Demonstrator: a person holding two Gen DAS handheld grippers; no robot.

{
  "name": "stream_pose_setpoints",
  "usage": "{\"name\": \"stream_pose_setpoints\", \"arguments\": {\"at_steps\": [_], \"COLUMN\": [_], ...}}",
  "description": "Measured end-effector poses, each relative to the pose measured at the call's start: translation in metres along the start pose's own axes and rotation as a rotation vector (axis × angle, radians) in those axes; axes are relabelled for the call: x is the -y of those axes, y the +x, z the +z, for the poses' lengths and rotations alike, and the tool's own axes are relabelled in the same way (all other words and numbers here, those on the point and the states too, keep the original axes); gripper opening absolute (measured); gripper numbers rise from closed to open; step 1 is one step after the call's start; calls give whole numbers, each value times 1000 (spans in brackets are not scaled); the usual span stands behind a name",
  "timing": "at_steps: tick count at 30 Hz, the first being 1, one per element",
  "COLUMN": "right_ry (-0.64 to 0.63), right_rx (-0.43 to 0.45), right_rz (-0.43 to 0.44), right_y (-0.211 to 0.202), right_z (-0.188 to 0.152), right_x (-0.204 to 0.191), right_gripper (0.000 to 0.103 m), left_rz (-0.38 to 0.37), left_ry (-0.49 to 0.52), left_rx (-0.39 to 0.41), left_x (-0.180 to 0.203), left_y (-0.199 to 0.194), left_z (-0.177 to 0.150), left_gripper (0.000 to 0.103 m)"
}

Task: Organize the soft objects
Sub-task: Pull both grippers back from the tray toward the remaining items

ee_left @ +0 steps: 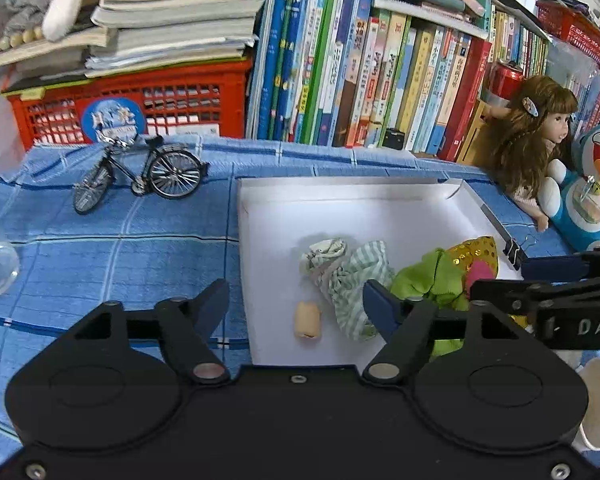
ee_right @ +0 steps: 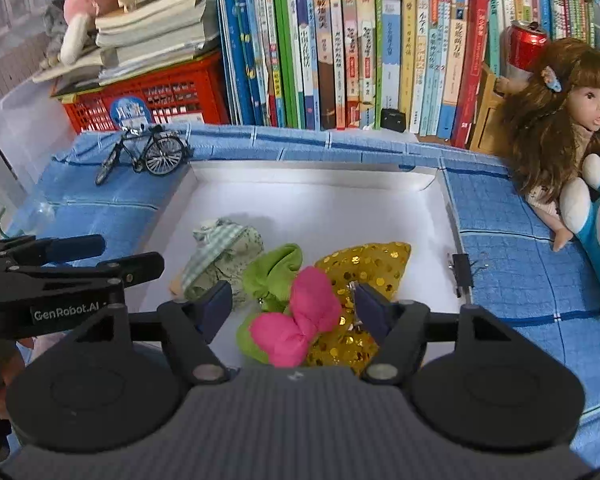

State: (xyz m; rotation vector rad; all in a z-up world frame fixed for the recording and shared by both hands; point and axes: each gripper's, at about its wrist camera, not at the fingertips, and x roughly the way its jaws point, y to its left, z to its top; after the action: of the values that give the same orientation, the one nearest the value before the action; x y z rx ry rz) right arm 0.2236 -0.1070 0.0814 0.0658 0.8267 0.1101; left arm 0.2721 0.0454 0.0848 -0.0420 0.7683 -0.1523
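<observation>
Both claws stand wide with nothing pinched: left gripper (ee_left: pixel 296 300) above the green-checked cloth bundle (ee_left: pixel 350 276), right gripper (ee_right: pixel 294 306) over the pink-bowed sequin pouch (ee_right: pixel 340 300). Both soft items lie in the white tray (ee_right: pixel 320 200) (touching, mid-floor). Judgement: release step. Lift straight clear, so the pads don't snag fabric and drag it out.

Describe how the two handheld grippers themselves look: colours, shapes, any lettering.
Both are matte black, with two round discs at the base and angled link arms leading to dark blue finger pads. The left gripper has a plain black body, and white "GenRobot.AI" lettering shows on its side in the right view. The right gripper has a grey ribbed body.
</observation>
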Motion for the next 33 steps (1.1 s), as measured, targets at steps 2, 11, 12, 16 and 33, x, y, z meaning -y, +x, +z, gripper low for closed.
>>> {"name": "stream_pose_setpoints", "arguments": {"at_steps": [2,11,12,16,33], "right_ry": [6,-20,-19,-27,-27], "right_rx": [13,87,97,138,309], "right_rz": [15,46,52,68,62], "right_y": [-7,-49,-54,-75,-154], "right_z": [-1,-17,-19,-30,-109], "right_x": [1,4,6,9,56], "right_gripper": [79,82,82,83,95], "left_rz": [2,17,16,25,120], "left_ry": [4,48,46,36,31], "left_rx": [10,55,62,102,241], "left_x": [1,7,7,7,-1], "left_y": [-8,-50,-55,-78,-142], "left_z": [-2,-18,-21,-32,-114], "left_gripper": [76,81,81,85,94]}}
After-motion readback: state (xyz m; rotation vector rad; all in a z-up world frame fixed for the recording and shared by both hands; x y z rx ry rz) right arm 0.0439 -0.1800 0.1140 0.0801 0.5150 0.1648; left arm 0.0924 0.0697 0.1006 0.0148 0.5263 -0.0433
